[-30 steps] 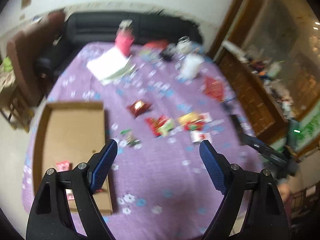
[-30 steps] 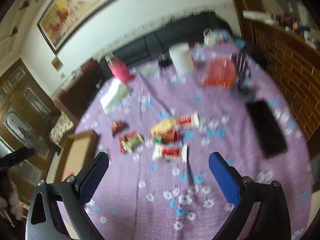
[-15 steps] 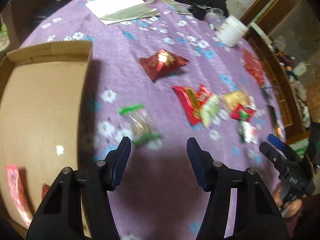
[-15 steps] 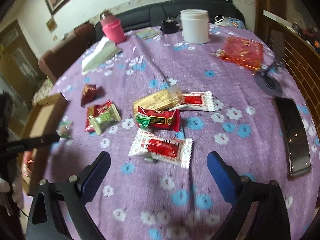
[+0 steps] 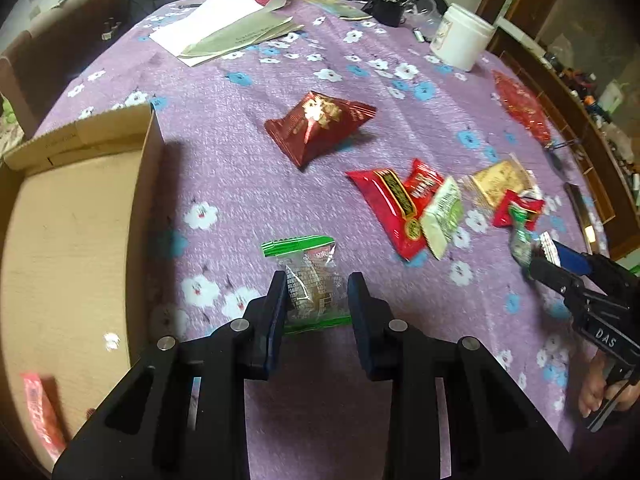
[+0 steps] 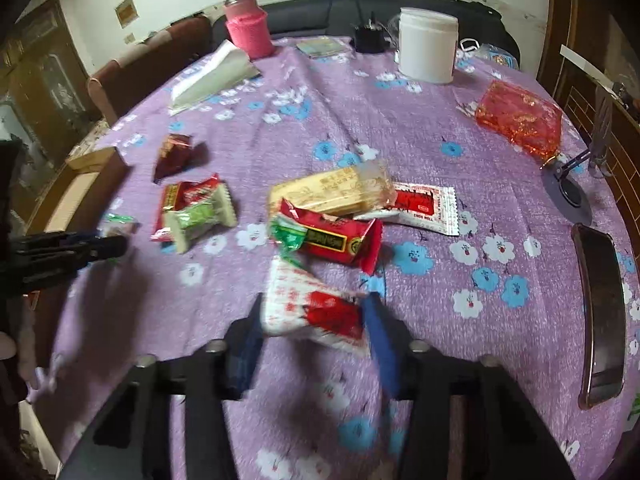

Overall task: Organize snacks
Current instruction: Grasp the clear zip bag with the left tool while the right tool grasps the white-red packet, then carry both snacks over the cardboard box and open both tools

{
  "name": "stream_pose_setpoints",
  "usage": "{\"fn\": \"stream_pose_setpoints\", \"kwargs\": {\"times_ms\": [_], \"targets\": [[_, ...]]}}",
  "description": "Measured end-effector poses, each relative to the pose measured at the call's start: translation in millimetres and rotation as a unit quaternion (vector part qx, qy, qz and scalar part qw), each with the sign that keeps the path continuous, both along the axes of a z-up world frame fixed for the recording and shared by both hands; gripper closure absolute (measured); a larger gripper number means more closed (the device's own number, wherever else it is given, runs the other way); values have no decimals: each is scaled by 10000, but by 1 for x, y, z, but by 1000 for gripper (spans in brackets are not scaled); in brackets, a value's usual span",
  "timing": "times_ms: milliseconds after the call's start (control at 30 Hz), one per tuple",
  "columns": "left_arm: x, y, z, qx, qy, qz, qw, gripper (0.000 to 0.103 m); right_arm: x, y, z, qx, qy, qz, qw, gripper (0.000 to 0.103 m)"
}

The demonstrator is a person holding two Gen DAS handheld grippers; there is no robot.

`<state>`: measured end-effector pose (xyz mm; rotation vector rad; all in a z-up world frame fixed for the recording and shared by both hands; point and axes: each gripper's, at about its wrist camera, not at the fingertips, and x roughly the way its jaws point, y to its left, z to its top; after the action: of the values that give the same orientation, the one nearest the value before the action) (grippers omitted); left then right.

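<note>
On the purple flowered cloth lies a clear packet with green ends (image 5: 312, 284). My left gripper (image 5: 316, 296) has its jaws closing on it, and the pads touch its two sides. A white-and-red packet (image 6: 316, 312) sits crumpled between the closing jaws of my right gripper (image 6: 316, 332), whose pads press on it. An open cardboard box (image 5: 80, 240) stands left of the left gripper with a red packet (image 5: 40, 412) inside. Loose snacks lie in between: a dark red packet (image 5: 320, 124), a long red one (image 5: 392, 204), a green-white one (image 6: 200, 216) and a yellow one (image 6: 332, 192).
A white jar (image 6: 428, 48), a pink cup (image 6: 248, 32) and folded papers (image 5: 228, 28) stand at the far side. A red mesh bag (image 6: 520, 120), a phone stand (image 6: 572, 188) and a dark phone (image 6: 600, 312) lie on the right.
Both grippers came down to the cloth and narrowed their jaws. The left one closed around the clear packet, the right one around the white-and-red packet.
</note>
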<state>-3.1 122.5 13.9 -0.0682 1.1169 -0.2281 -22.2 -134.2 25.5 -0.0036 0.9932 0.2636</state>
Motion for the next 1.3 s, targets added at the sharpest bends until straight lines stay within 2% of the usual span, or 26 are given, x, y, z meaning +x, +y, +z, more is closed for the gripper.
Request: {"fn": "stream_pose_setpoints", "kwargs": {"times_ms": [133,200,300,433,567,633,833,1067,1300], "targets": [[-17,9,4,-366,-29,-38,9993,74,-13,-2,6,245,104,-10,9996,67],[-25,14,10,-575,-84,-46,9983,74,-23,-6,9,537,184,5,9984,70],[-44,30,21,-979,-200,-7,9950,74,-39,-13,15,1120,302,-35,9932,84],[-66,49,34,-1460,-377,-9,9886,74,-55,-17,18,1755,461,-147,9833,85],[-82,67,41,-1817,-526,-35,9819,74,-55,-19,11,1234,505,-785,9880,81],[-91,75,46,-1930,-631,-63,9791,73,-51,-19,6,1395,635,-880,9843,81],[-105,112,59,-2054,-832,69,9751,73,-41,0,9,1164,486,-1040,9865,81],[-125,159,64,-1786,-982,630,9770,73,-47,1,7,1366,233,-1135,9838,85],[-146,202,51,-1537,-919,1447,9731,73,-65,23,34,1637,86,-572,9848,85]]}}
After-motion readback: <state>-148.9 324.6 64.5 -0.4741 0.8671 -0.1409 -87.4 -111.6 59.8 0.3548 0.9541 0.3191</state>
